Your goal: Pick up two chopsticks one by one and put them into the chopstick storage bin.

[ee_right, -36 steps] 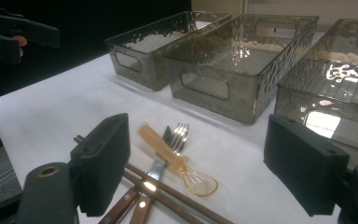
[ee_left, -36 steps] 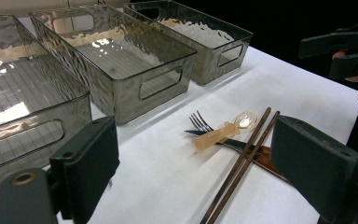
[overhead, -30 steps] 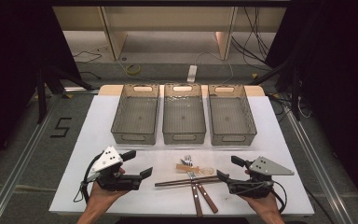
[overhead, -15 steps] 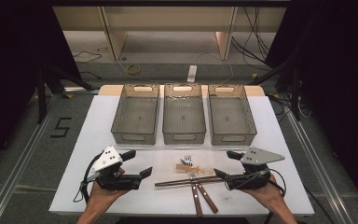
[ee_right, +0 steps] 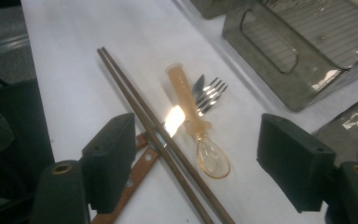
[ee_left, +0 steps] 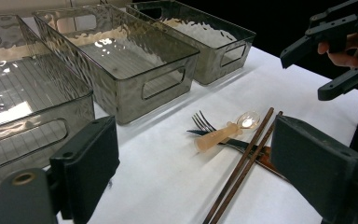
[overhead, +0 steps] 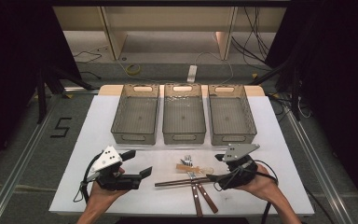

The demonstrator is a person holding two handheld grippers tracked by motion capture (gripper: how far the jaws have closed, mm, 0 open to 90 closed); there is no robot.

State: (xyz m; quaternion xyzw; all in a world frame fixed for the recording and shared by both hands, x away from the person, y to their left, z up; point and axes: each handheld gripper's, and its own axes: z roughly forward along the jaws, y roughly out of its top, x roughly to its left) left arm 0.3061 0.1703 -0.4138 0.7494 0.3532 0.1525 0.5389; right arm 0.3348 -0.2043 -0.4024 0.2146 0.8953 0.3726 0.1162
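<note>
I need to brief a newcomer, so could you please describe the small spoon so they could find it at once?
On the white table, look in front of the three grey bins, where cutlery lies between the two grippers. The spoon rests across the forks, beside the chopsticks. It alone is translucent amber plastic with a short, thick handle.

Chopsticks [ee_left: 244, 161], clear spoon [ee_left: 223, 133] and fork [ee_left: 201, 122] on white table [ee_left: 168, 177] beside three grey bins [ee_left: 135, 60].

Grey floor [overhead: 37, 154], dark curtains [overhead: 9, 56]

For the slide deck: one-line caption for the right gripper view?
Right gripper open above chopsticks, amber spoon and fork.
</note>
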